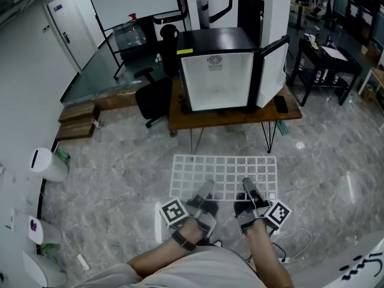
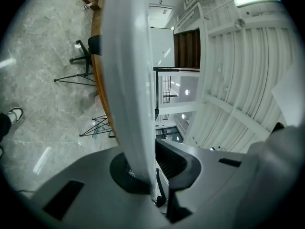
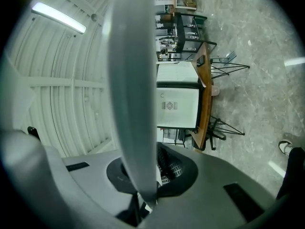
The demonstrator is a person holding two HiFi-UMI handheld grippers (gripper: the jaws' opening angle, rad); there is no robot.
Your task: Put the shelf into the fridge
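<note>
I hold a white wire grid shelf (image 1: 225, 174) flat in front of me above the floor. My left gripper (image 1: 205, 192) is shut on its near edge left of centre, my right gripper (image 1: 247, 189) shut on the near edge right of centre. In the left gripper view the shelf's rim (image 2: 127, 80) runs edge-on as a pale bar out of the jaws; the same shelf rim (image 3: 131, 89) fills the right gripper view. A small black fridge (image 1: 215, 71) stands ahead on a wooden table (image 1: 234, 117), its door (image 1: 272, 71) swung open to the right, its white inside bare.
A black office chair (image 1: 153, 99) stands left of the table. A dark phone-like object (image 1: 280, 104) lies on the table's right end. A black side table (image 1: 327, 65) stands at the right. Wooden steps (image 1: 78, 120) are at the left, and a white cable (image 1: 297, 245) lies near my feet.
</note>
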